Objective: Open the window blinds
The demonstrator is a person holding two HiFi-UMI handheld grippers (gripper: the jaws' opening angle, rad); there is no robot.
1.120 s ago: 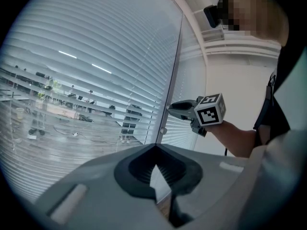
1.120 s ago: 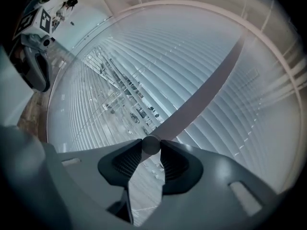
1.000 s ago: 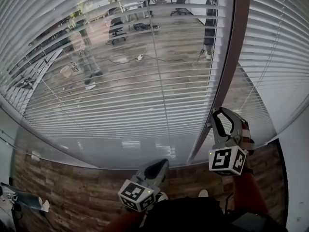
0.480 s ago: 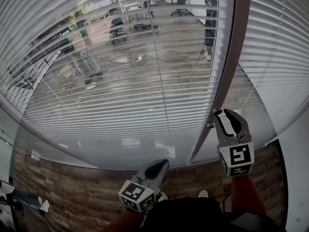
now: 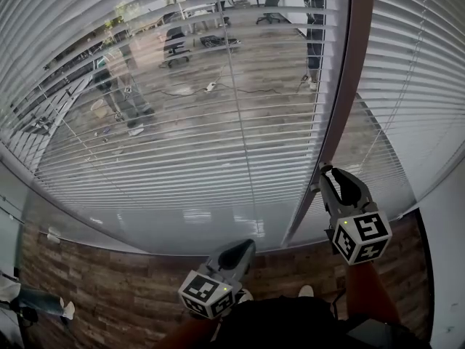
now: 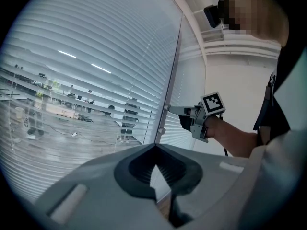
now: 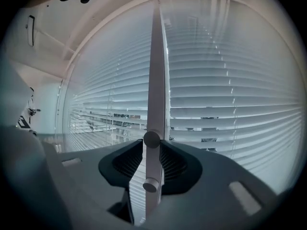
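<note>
Between the fingers of the right gripper (image 5: 325,171), which have just been closing and now look clamped on it, a small knob (image 7: 151,139) on the window post (image 7: 154,80) is sitting. Left of those fingers the blinds (image 5: 182,122) are hanging full-length, slats tilted part-open with a room showing between them; fuller opening is probably remaining. The left gripper (image 6: 153,147) is idling below, fingers together, empty.

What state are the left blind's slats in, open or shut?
Open: in the head view the left blind's slats are tilted enough that the room beyond shows between them.
</note>
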